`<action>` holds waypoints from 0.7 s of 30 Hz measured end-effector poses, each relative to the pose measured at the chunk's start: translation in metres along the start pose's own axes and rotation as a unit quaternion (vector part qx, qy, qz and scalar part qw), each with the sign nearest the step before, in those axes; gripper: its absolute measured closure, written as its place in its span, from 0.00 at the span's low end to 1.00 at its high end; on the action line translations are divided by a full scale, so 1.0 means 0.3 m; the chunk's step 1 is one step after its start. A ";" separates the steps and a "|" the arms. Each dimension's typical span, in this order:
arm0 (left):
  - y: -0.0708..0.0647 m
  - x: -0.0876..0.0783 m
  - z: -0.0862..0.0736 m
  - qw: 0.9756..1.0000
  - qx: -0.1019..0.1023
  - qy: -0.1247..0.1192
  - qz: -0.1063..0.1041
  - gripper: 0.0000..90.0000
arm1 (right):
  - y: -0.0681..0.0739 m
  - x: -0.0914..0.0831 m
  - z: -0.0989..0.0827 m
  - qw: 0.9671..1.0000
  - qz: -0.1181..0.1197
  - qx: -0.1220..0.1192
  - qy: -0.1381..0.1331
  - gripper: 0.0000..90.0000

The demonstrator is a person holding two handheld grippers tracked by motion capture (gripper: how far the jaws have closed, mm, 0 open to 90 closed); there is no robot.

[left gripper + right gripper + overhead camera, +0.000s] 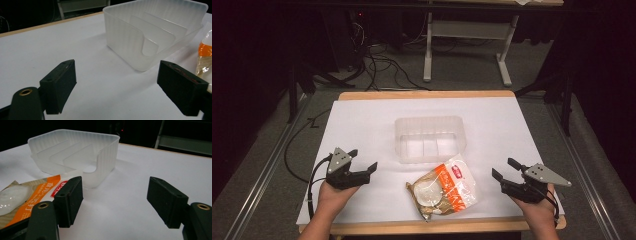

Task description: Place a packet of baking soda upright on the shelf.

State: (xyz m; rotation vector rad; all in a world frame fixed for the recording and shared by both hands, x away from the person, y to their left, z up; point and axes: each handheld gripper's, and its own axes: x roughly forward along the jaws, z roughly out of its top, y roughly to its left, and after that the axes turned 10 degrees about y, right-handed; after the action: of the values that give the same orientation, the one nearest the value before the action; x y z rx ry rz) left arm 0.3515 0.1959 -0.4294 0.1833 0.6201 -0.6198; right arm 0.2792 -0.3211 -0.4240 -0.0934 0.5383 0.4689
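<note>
The left tongs (364, 159) rest low at the near left of the white bench (362, 120), jaws spread wide with nothing between them; in the left gripper view they frame bare bench, with the clear plastic tray (140, 32) ahead and to the right; the right tongs (503, 169) sit at the near right, jaws likewise wide apart and holding nothing; in the right gripper view the orange and white food packet (30, 195) lies just beyond the left-hand jaw, apart from it; seen from above, the packet (444, 187) lies flat on the bench near the front edge, between the two tongs and just in front of the tray (430, 137), its far corner close to the tray's near wall; the tray stands upright at mid-bench, its ribbed dividers showing inside.
</note>
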 end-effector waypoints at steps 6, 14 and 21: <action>-0.005 -0.002 0.002 1.000 0.001 -0.002 -0.007 0.20 | 0.004 0.001 0.003 1.000 -0.002 0.004 0.002 0.32; -0.017 0.000 0.003 1.000 0.011 -0.001 -0.013 0.18 | 0.019 0.005 0.010 1.000 0.007 0.003 0.010 0.28; -0.019 -0.001 0.004 1.000 0.011 -0.004 -0.012 0.16 | 0.033 0.007 0.017 1.000 0.011 0.011 0.008 0.22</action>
State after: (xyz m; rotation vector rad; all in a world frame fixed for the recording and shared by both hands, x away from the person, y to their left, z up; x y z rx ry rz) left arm 0.3484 0.1910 -0.4280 0.1931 0.6088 -0.6510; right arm 0.2788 -0.3105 -0.4202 -0.0695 0.5598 0.4831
